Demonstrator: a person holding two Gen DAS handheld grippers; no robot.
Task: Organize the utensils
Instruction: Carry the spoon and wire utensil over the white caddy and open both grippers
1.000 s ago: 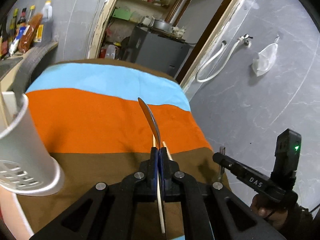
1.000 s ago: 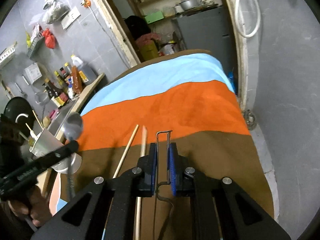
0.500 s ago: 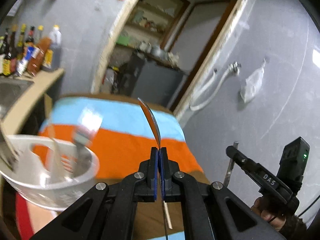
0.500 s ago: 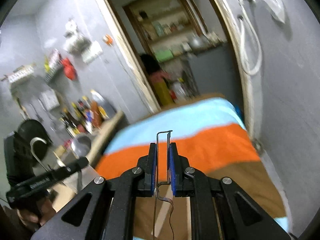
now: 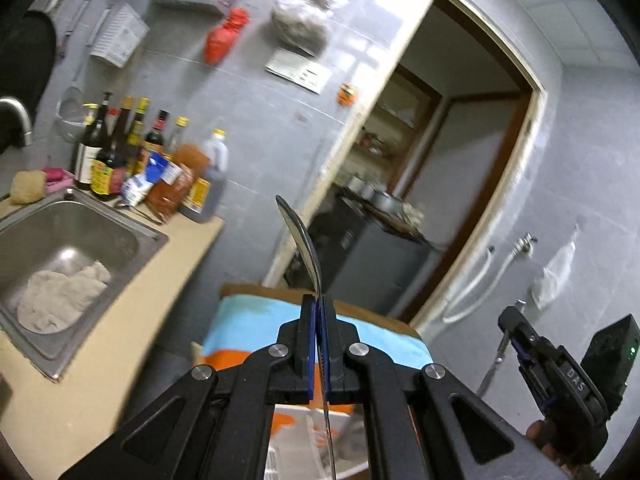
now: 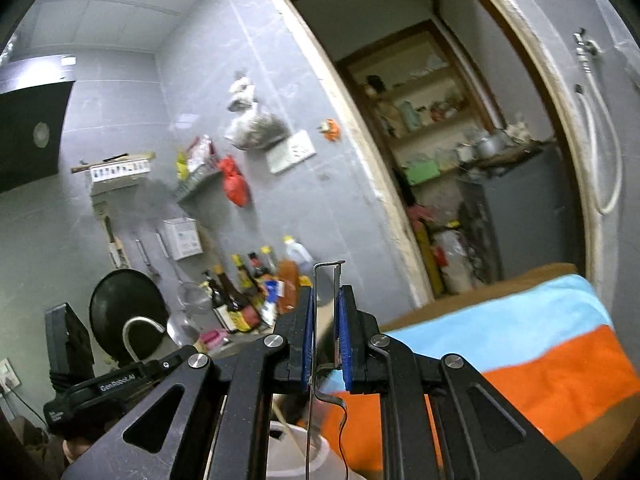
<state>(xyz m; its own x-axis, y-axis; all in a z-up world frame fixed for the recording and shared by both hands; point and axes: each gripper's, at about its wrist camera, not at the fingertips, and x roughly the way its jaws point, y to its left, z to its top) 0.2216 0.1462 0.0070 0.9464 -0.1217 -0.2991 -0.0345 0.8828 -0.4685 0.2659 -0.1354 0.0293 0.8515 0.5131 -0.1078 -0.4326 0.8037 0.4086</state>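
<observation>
My left gripper is shut on a metal spoon, bowl up and edge-on, handle hanging down between the jaws. Below it, partly hidden, is the white utensil holder. My right gripper is shut on a thin wire-framed metal utensil held upright, its handle hanging below. The white utensil holder with a wooden chopstick in it sits low between the arms. The right gripper also shows in the left wrist view, and the left gripper's side shows in the right wrist view.
The striped blue, orange and brown cloth covers the table, also in the left wrist view. A steel sink with a rag sits at left, sauce bottles behind it. A doorway lies ahead.
Both grippers have tilted up and risen with their utensils, so the views now show wall and doorway. The holder has dropped to the bottom of both views.
</observation>
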